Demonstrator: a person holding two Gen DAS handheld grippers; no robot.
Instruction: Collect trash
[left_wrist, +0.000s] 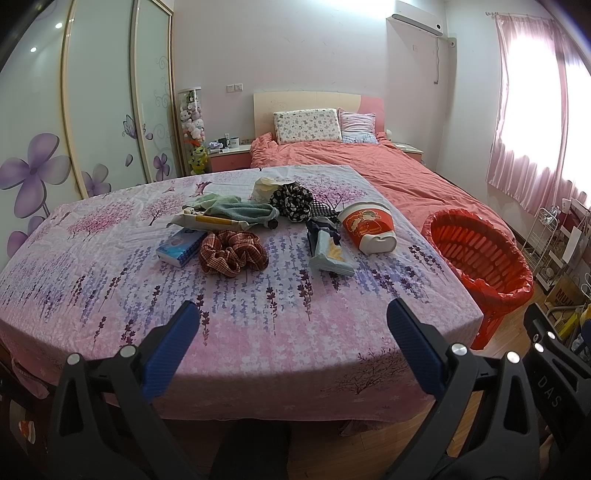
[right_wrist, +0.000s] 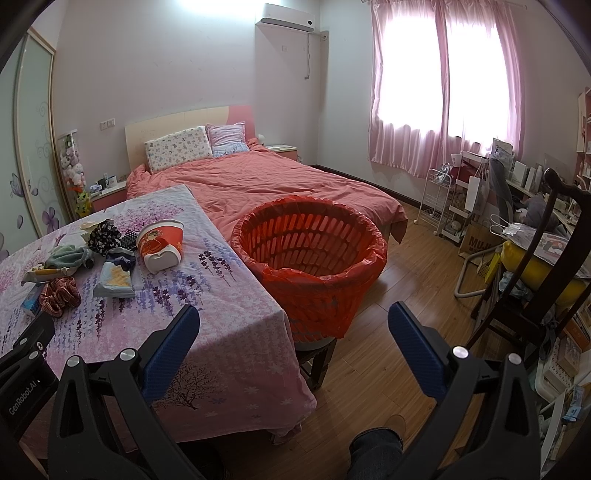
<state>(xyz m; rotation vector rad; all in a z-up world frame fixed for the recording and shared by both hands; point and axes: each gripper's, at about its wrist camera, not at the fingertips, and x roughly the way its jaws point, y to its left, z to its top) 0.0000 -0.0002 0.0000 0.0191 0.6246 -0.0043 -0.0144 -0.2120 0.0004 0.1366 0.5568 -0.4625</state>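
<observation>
Hovering with fingers spread wide and nothing between them: left gripper (left_wrist: 291, 325) over the near edge of the floral-clothed table (left_wrist: 258, 354), right gripper (right_wrist: 293, 328) facing the red lined basket (right_wrist: 310, 251) beside it. Lying mid-table (among scrunchies): tipped red paper cup (left_wrist: 367, 227), crumpled snack wrapper (left_wrist: 328, 249), tissue pack (left_wrist: 181, 245).

A bedroom with pale walls (right_wrist: 166, 74) and a wooden floor (right_wrist: 399, 266). A bed (right_wrist: 266, 177) under a salmon cover stands against the far wall, with two pillows (right_wrist: 179, 149) at its cream headboard (left_wrist: 306, 101). An air conditioner (right_wrist: 286, 16) hangs above it. Daylight glows through pink curtains (right_wrist: 447, 92). A wardrobe (left_wrist: 92, 110) with purple flowers fills the left side, beside a pink nightstand (left_wrist: 229, 157).
</observation>
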